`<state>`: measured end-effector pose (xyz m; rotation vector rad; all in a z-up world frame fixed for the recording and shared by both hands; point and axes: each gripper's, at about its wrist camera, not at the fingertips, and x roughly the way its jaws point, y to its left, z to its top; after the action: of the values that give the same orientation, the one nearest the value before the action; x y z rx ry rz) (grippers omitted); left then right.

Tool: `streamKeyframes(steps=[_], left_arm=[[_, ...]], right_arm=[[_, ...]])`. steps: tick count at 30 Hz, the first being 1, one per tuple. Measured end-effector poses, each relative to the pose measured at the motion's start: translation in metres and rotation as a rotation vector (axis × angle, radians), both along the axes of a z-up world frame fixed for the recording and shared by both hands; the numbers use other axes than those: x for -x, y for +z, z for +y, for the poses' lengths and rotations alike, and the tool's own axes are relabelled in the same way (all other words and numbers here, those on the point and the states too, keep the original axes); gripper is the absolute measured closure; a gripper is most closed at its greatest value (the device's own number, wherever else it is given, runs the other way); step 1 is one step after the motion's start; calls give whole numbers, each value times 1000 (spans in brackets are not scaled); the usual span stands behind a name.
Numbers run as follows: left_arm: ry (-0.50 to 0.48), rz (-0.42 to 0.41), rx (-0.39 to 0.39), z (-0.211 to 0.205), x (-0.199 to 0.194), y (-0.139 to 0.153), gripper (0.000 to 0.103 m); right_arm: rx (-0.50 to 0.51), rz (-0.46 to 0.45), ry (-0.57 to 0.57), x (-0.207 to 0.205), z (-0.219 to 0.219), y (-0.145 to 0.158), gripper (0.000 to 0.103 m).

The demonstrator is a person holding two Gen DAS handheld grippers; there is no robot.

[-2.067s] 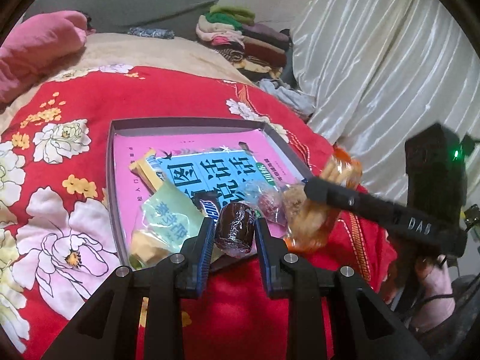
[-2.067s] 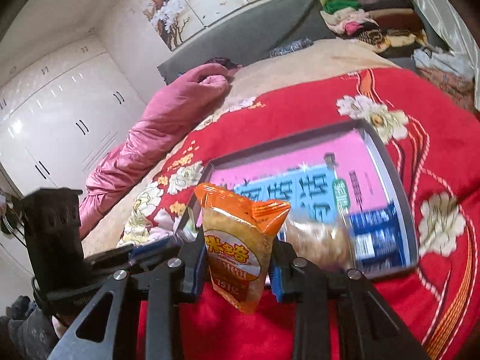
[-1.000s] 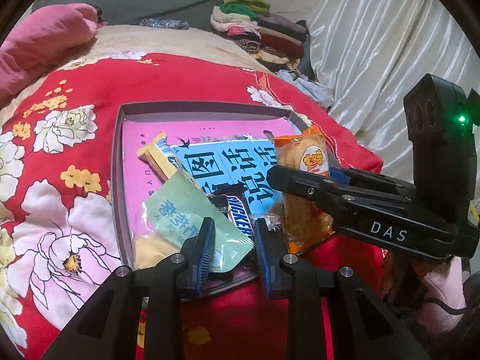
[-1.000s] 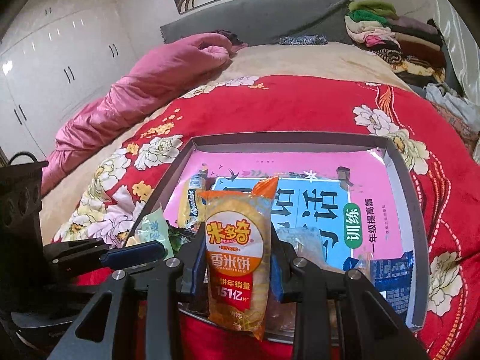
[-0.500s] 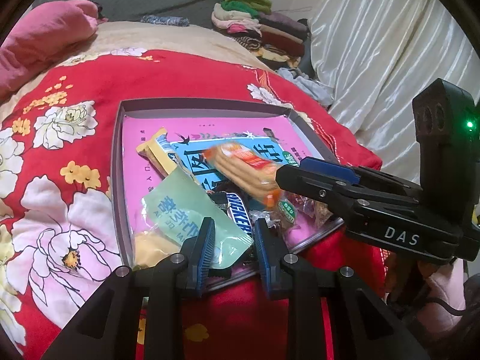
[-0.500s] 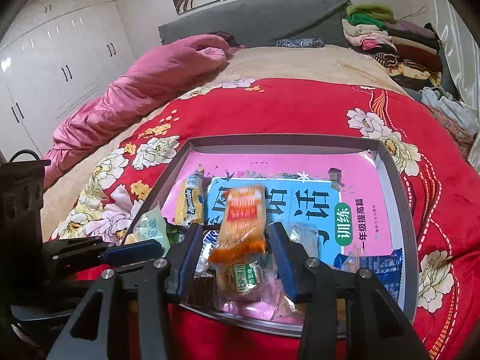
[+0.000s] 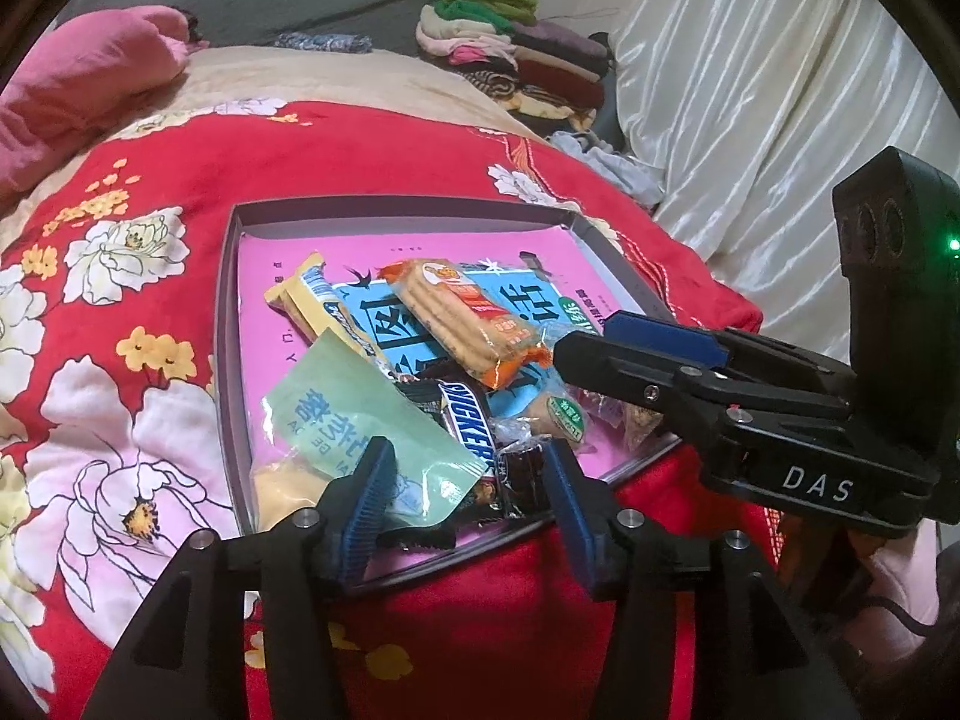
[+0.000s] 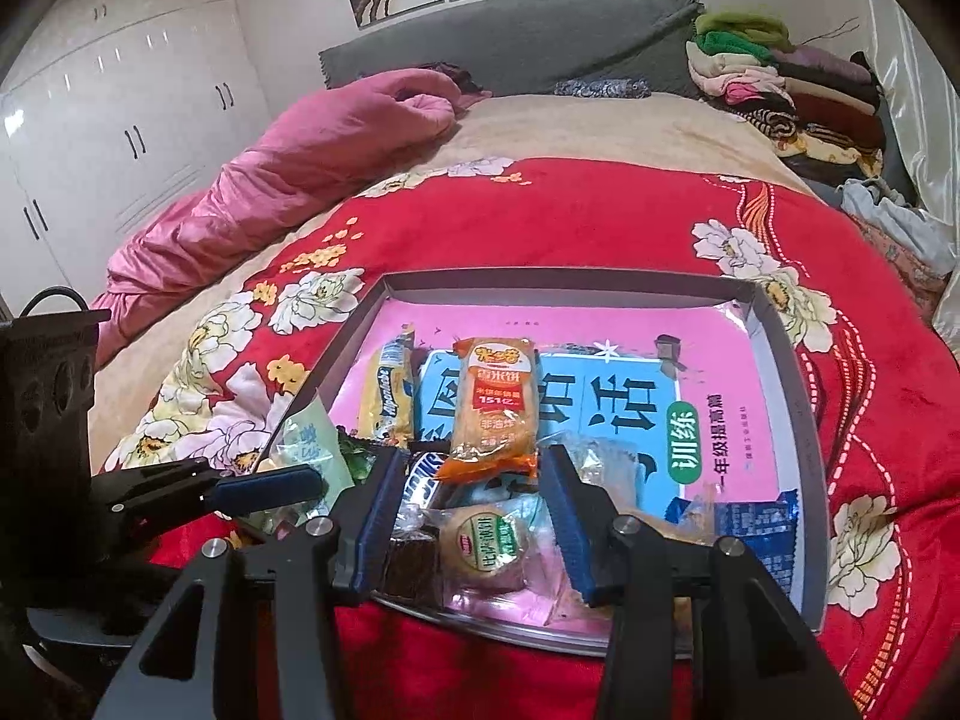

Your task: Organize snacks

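Now both jaws are opening and hold nothing: the left hand-held gripper (image 7: 465, 501) and the right hand-held gripper (image 8: 474, 516) hang over the near edge of the grey tray (image 8: 804, 396) on the bed. Inside the tray, the orange rice-cracker pack (image 8: 495, 408) lies free on the pink book (image 8: 690, 330), beside the Snickers bar (image 7: 474, 429).
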<state>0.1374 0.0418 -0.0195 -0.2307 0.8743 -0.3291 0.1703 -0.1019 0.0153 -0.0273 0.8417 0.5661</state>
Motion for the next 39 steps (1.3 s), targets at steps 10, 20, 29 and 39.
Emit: streamKeyframes(steps=[10, 20, 29, 39], left_arm=[[-4, -1, -9, -1, 4, 6, 31], [12, -27, -25, -2, 13, 17, 24], [44, -54, -49, 0, 22, 29, 22], [77, -50, -54, 3, 35, 32, 22]], right_arm=[[-9, -44, -30, 7, -12, 12, 40], [4, -117, -67, 22, -25, 26, 26], [0, -134, -90, 33, -38, 33, 19], [6, -152, -90, 56, -49, 39, 19]])
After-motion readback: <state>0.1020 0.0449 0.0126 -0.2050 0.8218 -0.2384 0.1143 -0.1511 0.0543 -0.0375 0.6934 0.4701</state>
